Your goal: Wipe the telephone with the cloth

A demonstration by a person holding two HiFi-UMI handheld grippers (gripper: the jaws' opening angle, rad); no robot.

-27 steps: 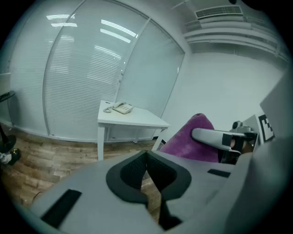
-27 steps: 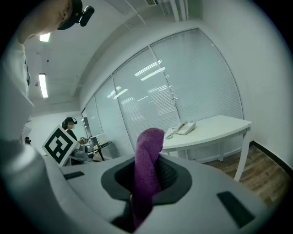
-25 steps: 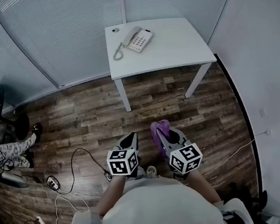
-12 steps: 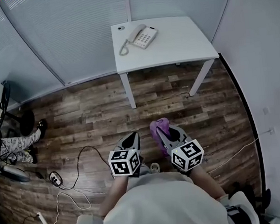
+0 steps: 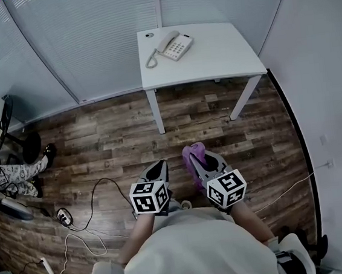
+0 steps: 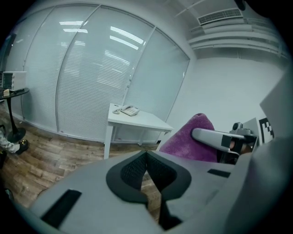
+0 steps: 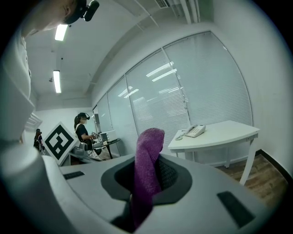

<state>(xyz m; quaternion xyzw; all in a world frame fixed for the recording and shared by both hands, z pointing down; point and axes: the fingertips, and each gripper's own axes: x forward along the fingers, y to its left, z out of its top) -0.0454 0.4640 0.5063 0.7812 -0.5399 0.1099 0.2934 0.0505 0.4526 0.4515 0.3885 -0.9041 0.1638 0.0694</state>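
The jaws of my right gripper are clamped on the purple cloth; those of my left gripper are together. The white telephone rests on the counter, well apart from both grippers; its print is too small to read.

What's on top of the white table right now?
A white telephone with its coiled cord lies near the far left corner of the table, beside a small round object. Anything beneath it is hidden.

The person holds both grippers side by side just in front of the body, pointing forward and slightly down. The left gripper has its fingers pressed together, empty. The right gripper clamps its fingers on a purple cloth.
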